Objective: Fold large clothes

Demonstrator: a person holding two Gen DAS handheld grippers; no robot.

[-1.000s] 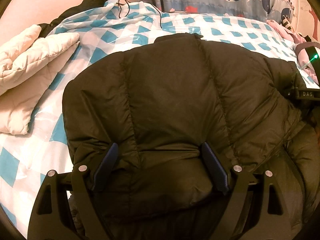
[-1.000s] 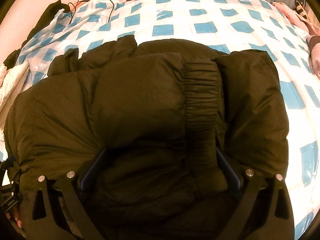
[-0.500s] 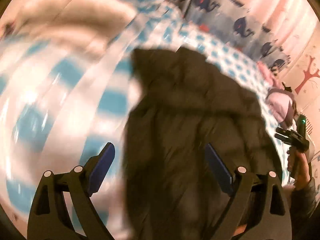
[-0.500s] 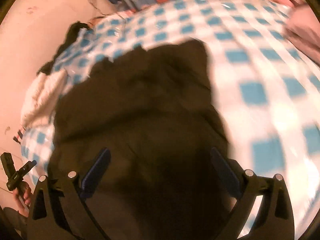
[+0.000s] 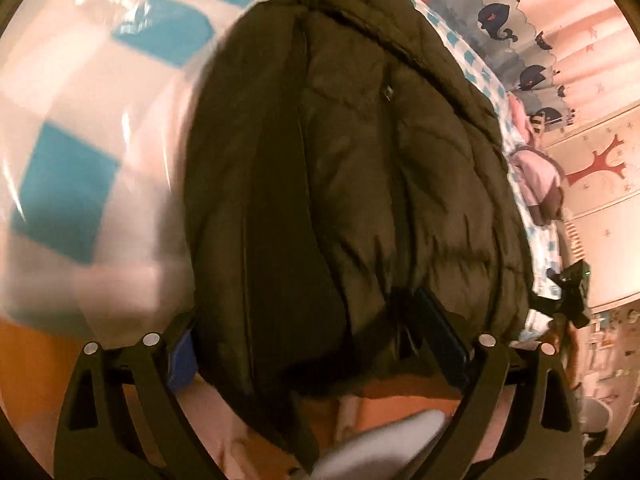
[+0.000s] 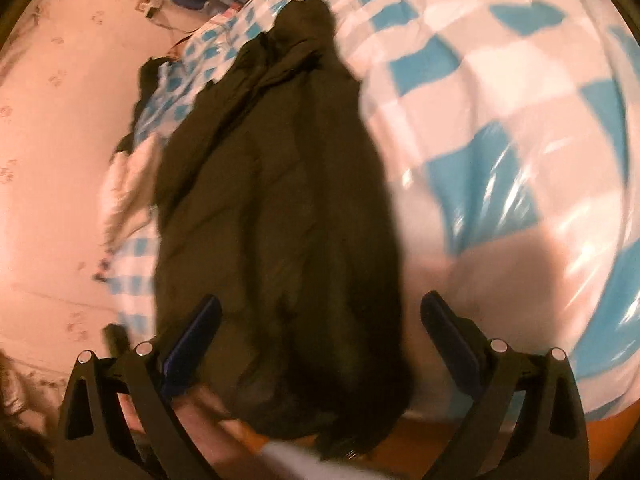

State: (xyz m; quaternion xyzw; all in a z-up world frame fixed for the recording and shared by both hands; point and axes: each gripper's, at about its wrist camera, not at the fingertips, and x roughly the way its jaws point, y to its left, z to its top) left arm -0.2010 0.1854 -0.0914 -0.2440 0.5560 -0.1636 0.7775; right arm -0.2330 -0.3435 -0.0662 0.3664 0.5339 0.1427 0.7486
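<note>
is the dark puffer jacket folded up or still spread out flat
Folded. The dark puffer jacket lies on the checked bed cover as a narrow, thick bundle with layers doubled over one another, no sleeves spread out to the sides.

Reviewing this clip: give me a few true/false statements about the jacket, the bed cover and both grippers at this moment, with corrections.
1. The dark puffer jacket lies on a blue-and-white checked cover. True.
2. The jacket is bright red. False: it is dark olive-brown.
3. The right gripper is clamped shut on the jacket. False: its jaws stand wide apart, with the jacket's near end between them.
4. The left gripper has its jaws wide, with the jacket's near end between them. True.
5. Whale-print fabric runs along the bed's far side in the left wrist view. True.
6. The jacket hangs in the air. False: it rests on the cover.
</note>
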